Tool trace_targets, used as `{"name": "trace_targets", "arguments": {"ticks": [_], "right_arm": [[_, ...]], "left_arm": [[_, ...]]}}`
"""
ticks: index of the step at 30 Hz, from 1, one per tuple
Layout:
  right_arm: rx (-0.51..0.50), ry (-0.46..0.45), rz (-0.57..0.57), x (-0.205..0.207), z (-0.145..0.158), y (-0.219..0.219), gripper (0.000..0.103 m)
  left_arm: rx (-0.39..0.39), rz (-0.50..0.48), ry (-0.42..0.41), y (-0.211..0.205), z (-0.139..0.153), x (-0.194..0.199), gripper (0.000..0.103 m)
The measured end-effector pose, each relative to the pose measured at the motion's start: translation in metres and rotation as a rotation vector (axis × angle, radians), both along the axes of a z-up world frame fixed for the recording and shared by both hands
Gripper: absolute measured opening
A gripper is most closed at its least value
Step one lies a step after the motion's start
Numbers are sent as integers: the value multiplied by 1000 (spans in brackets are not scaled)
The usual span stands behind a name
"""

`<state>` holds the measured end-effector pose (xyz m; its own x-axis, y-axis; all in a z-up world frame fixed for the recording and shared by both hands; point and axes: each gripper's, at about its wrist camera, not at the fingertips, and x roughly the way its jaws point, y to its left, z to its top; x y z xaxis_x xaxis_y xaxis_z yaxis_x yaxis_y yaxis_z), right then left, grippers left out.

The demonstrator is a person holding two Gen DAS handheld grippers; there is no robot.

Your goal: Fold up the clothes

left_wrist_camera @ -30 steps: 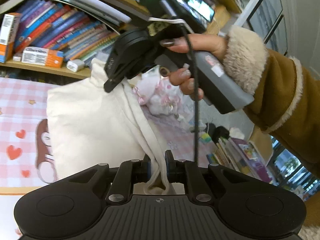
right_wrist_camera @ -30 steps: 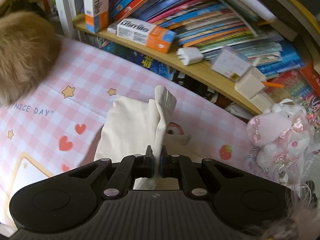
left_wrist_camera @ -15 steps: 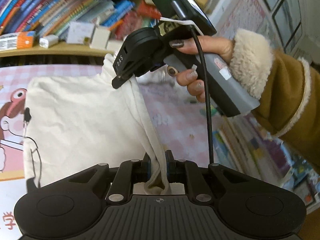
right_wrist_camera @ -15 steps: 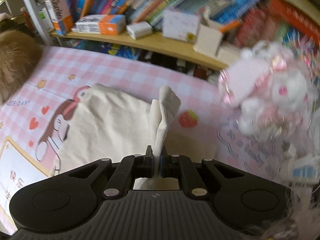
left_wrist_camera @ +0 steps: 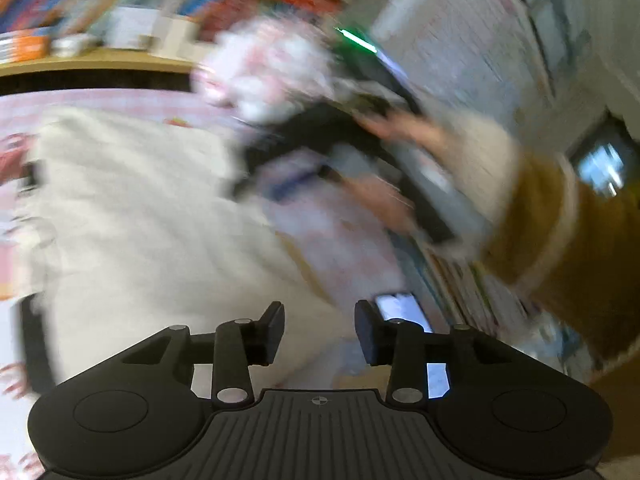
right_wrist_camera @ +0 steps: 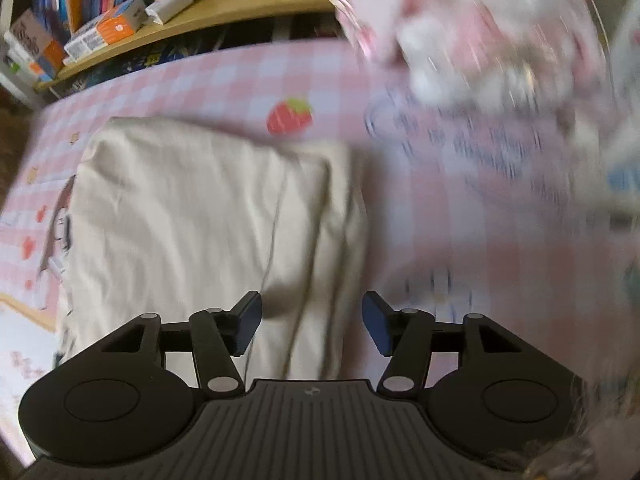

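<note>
Cloth [right_wrist_camera: 192, 216], cream, soft and limp, lies folded beside the strawberry print [right_wrist_camera: 289, 115]. My left hand-held gripper [left_wrist_camera: 319, 332] and right hand-held gripper [right_wrist_camera: 311, 322] are opening, empty; I would pinch its doubled edge.

a home room: crammed bookshelf [right_wrist_camera: 168, 36], pink gingham mat [right_wrist_camera: 224, 80], and a plush toy [right_wrist_camera: 472, 28].

Each camera sits just behind its own gripper and looks forward along the fingers. The left wrist view, badly blurred, looks down at a slant across the desk [left_wrist_camera: 340, 224] with the left gripper [left_wrist_camera: 319, 332] at the bottom edge; it faces the bookshelf [left_wrist_camera: 100, 58] and takes in the right gripper [left_wrist_camera: 320, 140] from the side. The right wrist view looks down more steeply, close over the right gripper [right_wrist_camera: 311, 326]. Both views share the cream cloth [right_wrist_camera: 192, 216], the pink checked desk cover, the plush toy [right_wrist_camera: 472, 28] and the shelf.
</note>
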<state>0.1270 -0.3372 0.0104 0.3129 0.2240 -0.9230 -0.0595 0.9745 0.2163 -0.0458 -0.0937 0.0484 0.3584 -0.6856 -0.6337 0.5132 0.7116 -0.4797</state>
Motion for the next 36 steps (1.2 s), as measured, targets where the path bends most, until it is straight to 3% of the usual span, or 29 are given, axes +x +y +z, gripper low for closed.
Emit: {"name": "trace_targets", "arguments": {"ticks": [2,4,7,10,14,16,23,29,31,33,36], "right_arm": [[47,11,-21,-17,2,-11,53],[79,-4,-18,-46,9,-15,53],[81,-18,9,-87,16,-11,48],[65,-28,20,-126,15,-3,43],[48,-27,-12,-152,7,1,35],[64,-14,-30,-156,1,0,22],[100,7,-57,-157,-10,-6,21],[86,-9,-48,-160,-2,-1,21],[74,-8,-35,-161,-3,0,21],[75,0,-47,-162,-8,0,21],[75,1,-59,-162,-11,3,20]], "left_arm": [[7,94,0,28,-2,5,38],[69,197,5,57,-9,5,38],[165,294,14,88,-20,0,38],[202,357,49,108,-30,-2,38],[132,421,121,124,-44,1,40],[111,434,140,125,-46,-2,42],[94,464,170,118,-61,15,44],[52,482,184,120,-63,14,43],[26,489,198,121,-64,14,39],[16,481,233,121,-68,16,5],[9,491,187,122,-58,13,3]]}}
